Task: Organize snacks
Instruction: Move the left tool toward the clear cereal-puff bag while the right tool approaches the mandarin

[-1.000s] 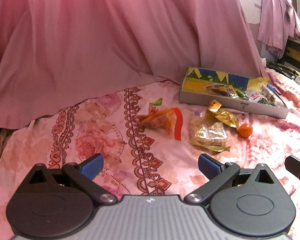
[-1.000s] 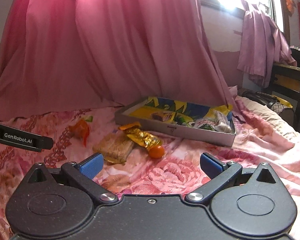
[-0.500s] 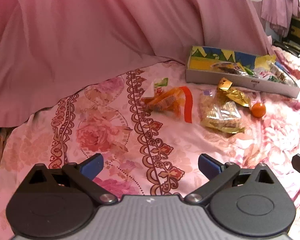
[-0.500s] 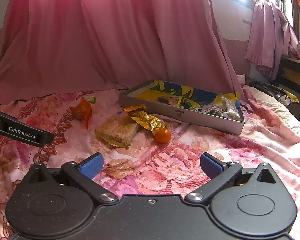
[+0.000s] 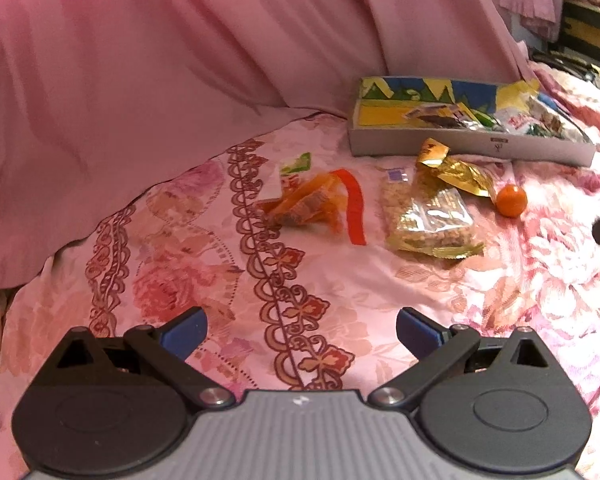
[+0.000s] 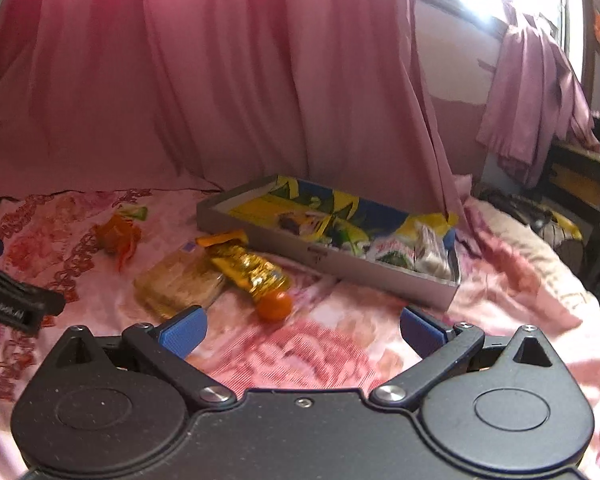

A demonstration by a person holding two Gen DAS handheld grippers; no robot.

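My left gripper (image 5: 302,330) stands with its jaws spread wide and holds nothing. It hovers low over the flowered bedspread (image 5: 180,280), with every snack ahead of it and to its right.

Going left to right in the left wrist view:

1. The orange packet (image 5: 300,204) lies nearest the left gripper's centre line. It is crumpled film with a loose red strip (image 5: 352,208) trailing toward me, irregular in shape and soft to pinch.
2. The clear-wrapped bar (image 5: 430,220) is flat and rectangular, with glossy film over a grainy filling. Its long axis runs away from me, roughly toward the box.
3. The gold foil wrapper (image 5: 456,170) is creased and shiny. It overlaps the far end of the bar.
4. The small orange ball (image 5: 511,200) is round and smooth, just beside the foil. I judge it liable to roll.
5. The shallow cardboard box (image 5: 460,148) has grey outer walls and a printed yellow-and-blue lining, and it already holds several packets at its right end.

My right gripper (image 6: 300,330) is likewise fully spread and carries nothing. From it, the ball (image 6: 275,306) lies directly ahead and close, between the line of its fingertips, with the foil (image 6: 246,266) and bar (image 6: 180,284) ahead-left and the box (image 6: 380,276) ahead-right. I judge the right gripper nearer the ball, the left nearer the orange packet.
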